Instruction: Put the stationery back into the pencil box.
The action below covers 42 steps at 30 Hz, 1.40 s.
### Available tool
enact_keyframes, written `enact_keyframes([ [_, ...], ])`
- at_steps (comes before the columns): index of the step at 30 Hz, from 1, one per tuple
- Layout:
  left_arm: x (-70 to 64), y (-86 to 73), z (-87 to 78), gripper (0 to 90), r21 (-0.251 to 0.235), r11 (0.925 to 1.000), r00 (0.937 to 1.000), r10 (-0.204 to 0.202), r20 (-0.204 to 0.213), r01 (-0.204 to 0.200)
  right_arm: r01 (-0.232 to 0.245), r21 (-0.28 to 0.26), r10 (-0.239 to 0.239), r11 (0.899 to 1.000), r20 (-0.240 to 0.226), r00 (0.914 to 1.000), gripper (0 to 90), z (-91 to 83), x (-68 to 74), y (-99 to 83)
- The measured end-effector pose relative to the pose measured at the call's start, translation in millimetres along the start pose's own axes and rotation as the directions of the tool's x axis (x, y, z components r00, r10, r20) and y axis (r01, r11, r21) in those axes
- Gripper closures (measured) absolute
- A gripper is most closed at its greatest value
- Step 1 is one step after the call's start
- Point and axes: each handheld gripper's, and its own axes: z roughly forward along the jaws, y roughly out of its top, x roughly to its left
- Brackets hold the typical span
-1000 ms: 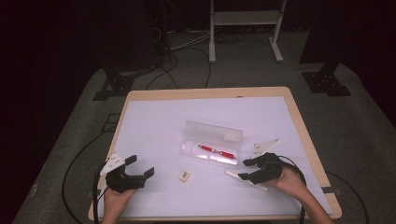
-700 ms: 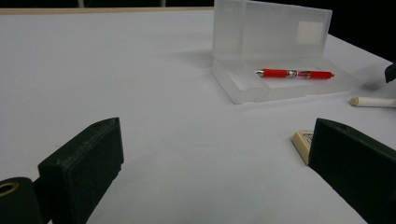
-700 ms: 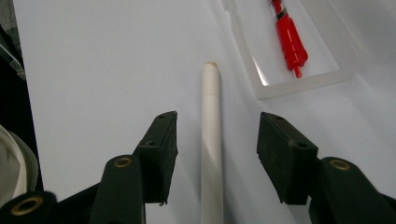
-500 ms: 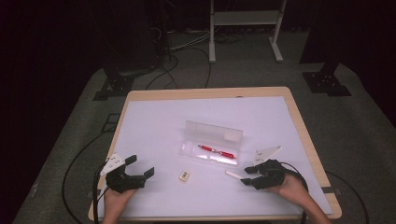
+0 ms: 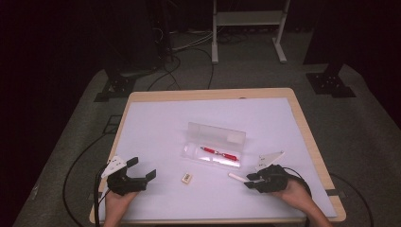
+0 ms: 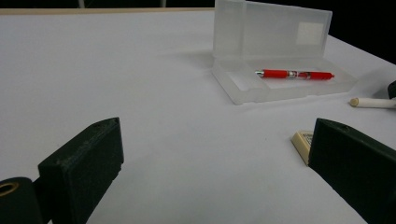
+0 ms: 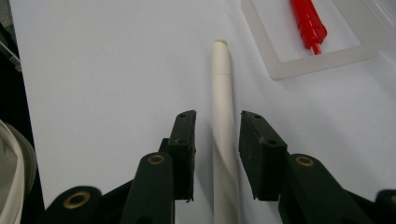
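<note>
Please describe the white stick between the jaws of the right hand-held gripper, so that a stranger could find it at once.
On the white table, look just in front of the open clear plastic case that holds a red pen. There a white stick lies flat, between the jaws of the right hand-held gripper. Unlike the small square eraser nearby, it is long, thin and plain white.
</note>
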Motion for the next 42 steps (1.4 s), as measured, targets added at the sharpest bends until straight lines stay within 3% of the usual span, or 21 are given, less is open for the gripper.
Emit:
enact_keyframes([
  [12, 0.3, -0.1, -0.4, 2.8, -0.001, 1.0000, 1.0000, -0.003, -0.001, 0.003, -0.002, 0.011, 0.001, 1.000, 0.020, 0.9998, 76.3, 4.7, 0.1, -5.7],
  [21, 0.0, -0.1, -0.8, 2.8, -0.003, 1.0000, 1.0000, -0.004, -0.002, 0.004, 0.016, 0.012, -0.016, 1.000, 0.029, 0.9994, 77.7, 4.5, 1.3, -5.6],
  [34, 0.8, 0.0, -1.6, 2.8, -0.007, 1.0000, 1.0000, -0.006, -0.004, 0.006, 0.000, -0.026, 0.000, 1.000, 0.006, 1.0000, 77.9, -2.7, -0.9, -2.9],
  [42, 0.6, -0.2, -1.2, 2.8, -0.003, 1.0000, 1.0000, -0.004, -0.003, 0.004, 0.011, -0.060, -0.011, 0.998, 0.008, 0.9999, 77.9, -12.0, -3.8, 10.5],
])
